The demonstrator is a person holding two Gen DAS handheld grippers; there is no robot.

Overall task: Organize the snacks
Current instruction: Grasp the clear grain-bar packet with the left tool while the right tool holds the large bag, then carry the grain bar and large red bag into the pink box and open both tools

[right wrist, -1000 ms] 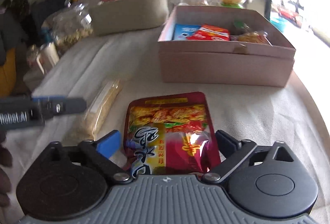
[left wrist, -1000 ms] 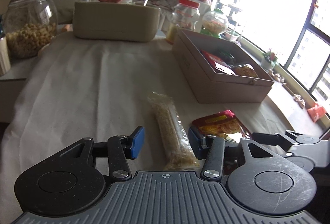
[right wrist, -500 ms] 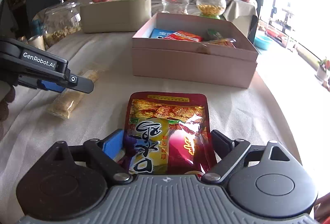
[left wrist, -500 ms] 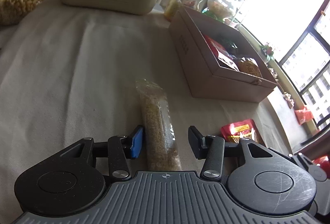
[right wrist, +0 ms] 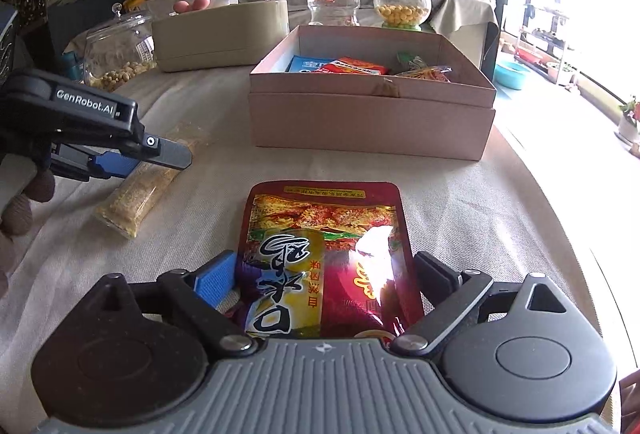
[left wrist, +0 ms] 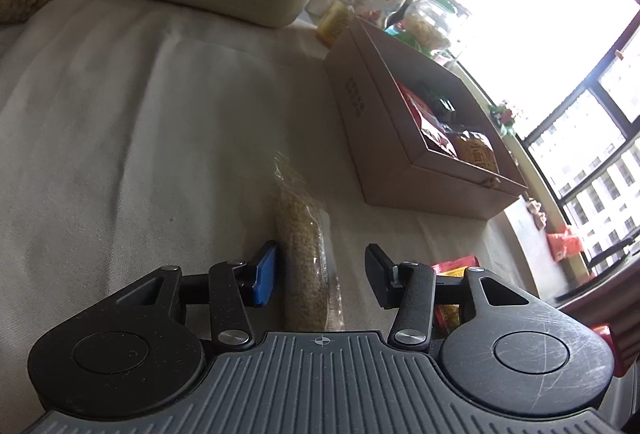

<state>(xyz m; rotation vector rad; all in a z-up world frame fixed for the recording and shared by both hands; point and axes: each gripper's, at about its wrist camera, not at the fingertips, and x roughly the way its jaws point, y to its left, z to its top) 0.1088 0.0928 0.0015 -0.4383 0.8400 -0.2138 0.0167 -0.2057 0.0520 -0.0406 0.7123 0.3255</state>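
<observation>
Both claws spread wide, left gripper (left wrist: pixel 320 276) astride clear noodle pack (left wrist: pixel 305 258) at lower centre, risking slip off slick wrap.

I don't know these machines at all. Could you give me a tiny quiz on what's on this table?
1. True or false: the cardboard box already holds snack packets.
2. Which lies between the left hand-held gripper fingers: A) clear grain-bar packet, B) egg, C) jar?
3. What colour is the foil pouch between the right hand-held gripper fingers?

Key: 1 true; 2 A; 3 red.
</observation>
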